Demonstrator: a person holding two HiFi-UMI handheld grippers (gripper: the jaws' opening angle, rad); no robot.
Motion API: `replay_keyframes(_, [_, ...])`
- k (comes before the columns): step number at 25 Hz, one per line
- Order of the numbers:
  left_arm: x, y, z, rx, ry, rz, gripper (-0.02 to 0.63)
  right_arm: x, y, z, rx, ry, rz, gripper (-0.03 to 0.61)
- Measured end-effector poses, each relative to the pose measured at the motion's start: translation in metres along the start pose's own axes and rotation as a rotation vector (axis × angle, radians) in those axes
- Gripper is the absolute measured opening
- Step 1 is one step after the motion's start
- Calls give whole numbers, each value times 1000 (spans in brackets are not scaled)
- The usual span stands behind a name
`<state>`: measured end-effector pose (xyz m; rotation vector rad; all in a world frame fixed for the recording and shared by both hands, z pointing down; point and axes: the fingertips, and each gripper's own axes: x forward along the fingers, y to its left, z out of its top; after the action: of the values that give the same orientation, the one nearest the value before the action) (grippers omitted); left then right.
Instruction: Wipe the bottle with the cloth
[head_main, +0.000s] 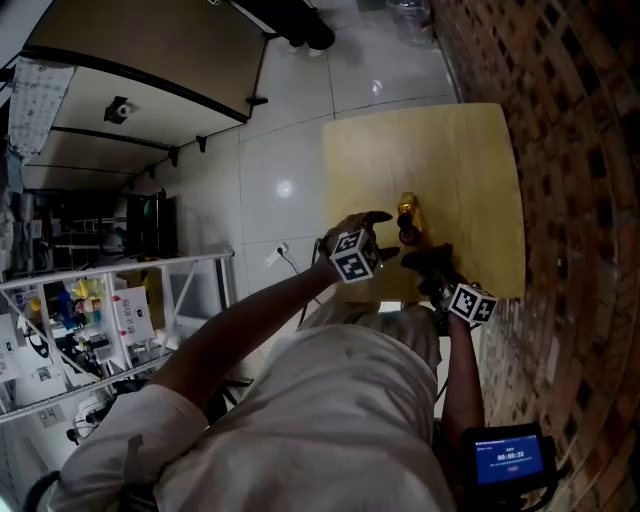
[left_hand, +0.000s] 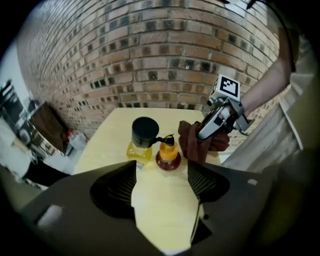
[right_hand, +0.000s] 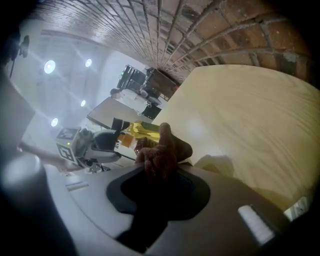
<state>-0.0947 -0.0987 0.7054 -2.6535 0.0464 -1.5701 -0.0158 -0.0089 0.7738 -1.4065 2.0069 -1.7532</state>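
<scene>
head view: pale wooden desk (head_main: 460, 150) against a brick wall (head_main: 570, 140). yellow bottle (head_main: 409, 210) stands near the desk's middle, toward the near edge. left hand-held gripper (head_main: 383, 236) comes in from the left, tips close to the bottle but apart from it. right hand-held gripper (head_main: 422, 260) sits just on the near side of the bottle. contact not readable from here.

left gripper view: the left hand-held gripper's jaws are spread wide, with only bare desk between them and nothing gripped. past the tips the yellow bottle shows a big black cap. a smaller orange bottle (left_hand: 168, 152) with a dark tip stands just beside it on the right, both upright on the desk. right of the orange bottle is a bunched reddish-brown cloth (left_hand: 192, 142) pinched in the right hand-held gripper's tip. the cloth is near the orange bottle. can't tell if they touch.

right gripper view: jaws are closed on the cloth, and a wad of it sticks up out of the grip. beyond it are the yellow bottle and, further left, the left hand-held gripper with its marker cube (right_hand: 66, 142). bare desk is on the right, brick wall above.
</scene>
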Motion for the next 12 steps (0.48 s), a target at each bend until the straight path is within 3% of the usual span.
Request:
replay_keyframes(2, [-6,12,4,151,-19,76,397,0,-2,0,-27,7,2,78])
replay_keyframes(4, [-30,3,21,359,-35,98,448,-19,15,-3,-46,7,5,78])
replay_keyframes(7, [-55,-28,49,719,-29,17,518,-51,45,-6,-51,-12,11,78])
replay_keyframes(9, [-47,-41,52,933,24,-61,529,-56,47,-9,-34,-34,12,78])
replay_keyframes(12, [-27,-49,46,1130,109,-153,532,-60,44,-15,-15,-53,11,78])
